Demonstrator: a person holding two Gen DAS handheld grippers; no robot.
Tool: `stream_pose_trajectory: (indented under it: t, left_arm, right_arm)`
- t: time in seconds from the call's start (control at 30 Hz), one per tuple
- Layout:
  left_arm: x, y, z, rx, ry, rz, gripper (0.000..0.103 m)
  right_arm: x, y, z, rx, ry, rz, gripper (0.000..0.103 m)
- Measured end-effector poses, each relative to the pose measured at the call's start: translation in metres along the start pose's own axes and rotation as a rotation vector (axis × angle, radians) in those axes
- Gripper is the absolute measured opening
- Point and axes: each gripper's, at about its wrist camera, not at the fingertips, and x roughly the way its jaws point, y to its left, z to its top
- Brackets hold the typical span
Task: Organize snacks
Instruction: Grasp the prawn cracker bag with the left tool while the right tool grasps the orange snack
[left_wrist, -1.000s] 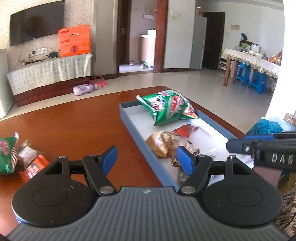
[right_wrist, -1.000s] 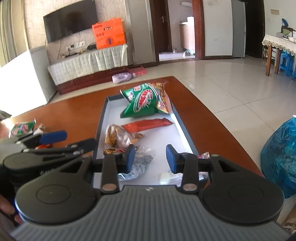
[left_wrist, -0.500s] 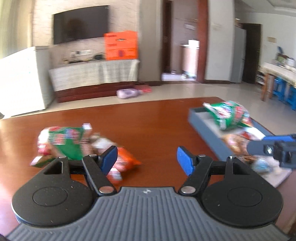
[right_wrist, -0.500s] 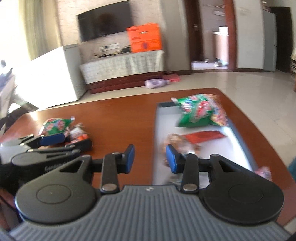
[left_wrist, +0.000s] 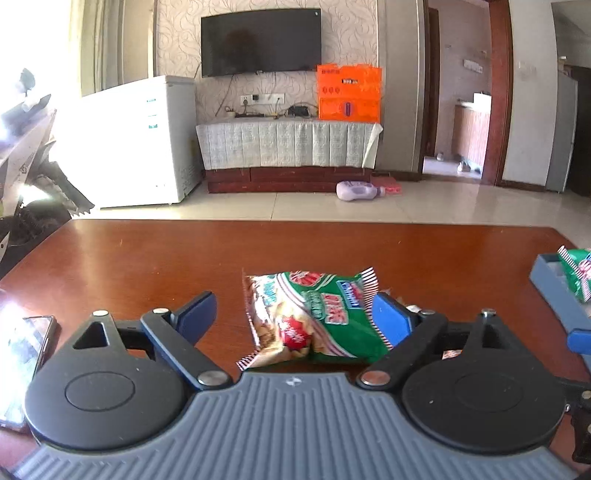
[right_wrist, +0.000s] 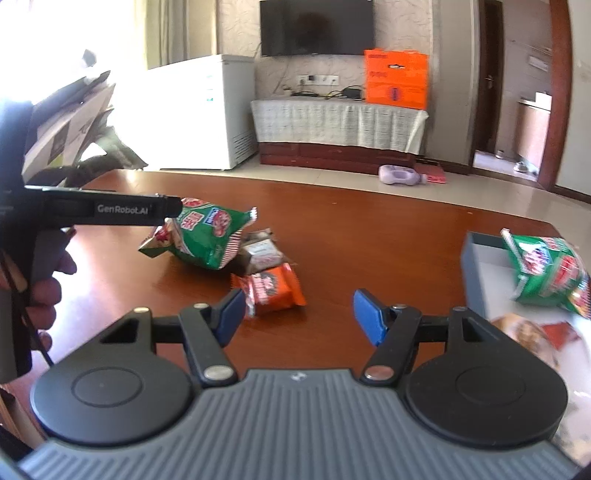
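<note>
A green snack bag (left_wrist: 314, 317) lies on the wooden table between the open fingers of my left gripper (left_wrist: 295, 314); it sits nearer the right finger. It also shows in the right wrist view (right_wrist: 207, 236), with the left gripper (right_wrist: 162, 210) over it. Next to it lie a small brown-and-white packet (right_wrist: 260, 251) and an orange packet (right_wrist: 271, 288). My right gripper (right_wrist: 299, 312) is open and empty, just behind the orange packet. The grey tray (right_wrist: 471, 254) at the right holds another green bag (right_wrist: 546, 273) and more snacks.
A phone (left_wrist: 22, 347) lies at the table's left edge. The tray's corner (left_wrist: 550, 280) shows at the right in the left wrist view. Behind the table are a white freezer (left_wrist: 147, 136), a TV stand and an orange box (left_wrist: 349, 92).
Both grippers have swung left from the tray to the loose snacks. The left gripper now straddles the green bag; the right one faces the orange packet. Both stay open.
</note>
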Motion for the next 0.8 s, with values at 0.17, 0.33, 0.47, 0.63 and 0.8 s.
stream_pose_trajectory:
  t: [0.17,0.33,0.47,0.63,0.8]
  left_arm:
    - [0.024,0.006,0.001,-0.015,0.024,-0.015,0.093]
    - [0.051,0.012,0.003,-0.044,0.065,-0.066,0.093]
    - [0.075,0.012,0.004,-0.021,0.094,-0.080,0.096]
    - [0.097,0.013,0.003,-0.022,0.136,-0.094,0.098]
    - [0.112,0.018,0.003,-0.054,0.158,-0.110,0.099]
  right_arm:
    - [0.023,0.001,0.004,-0.008,0.025,0.024,0.067]
    - [0.044,0.009,0.007,-0.032,0.060,0.062,0.068]
    - [0.058,0.012,0.013,-0.076,0.068,0.049,0.069]
    - [0.082,0.008,0.015,-0.059,0.114,0.052,0.077]
    - [0.096,0.016,0.011,-0.074,0.178,0.065,0.077]
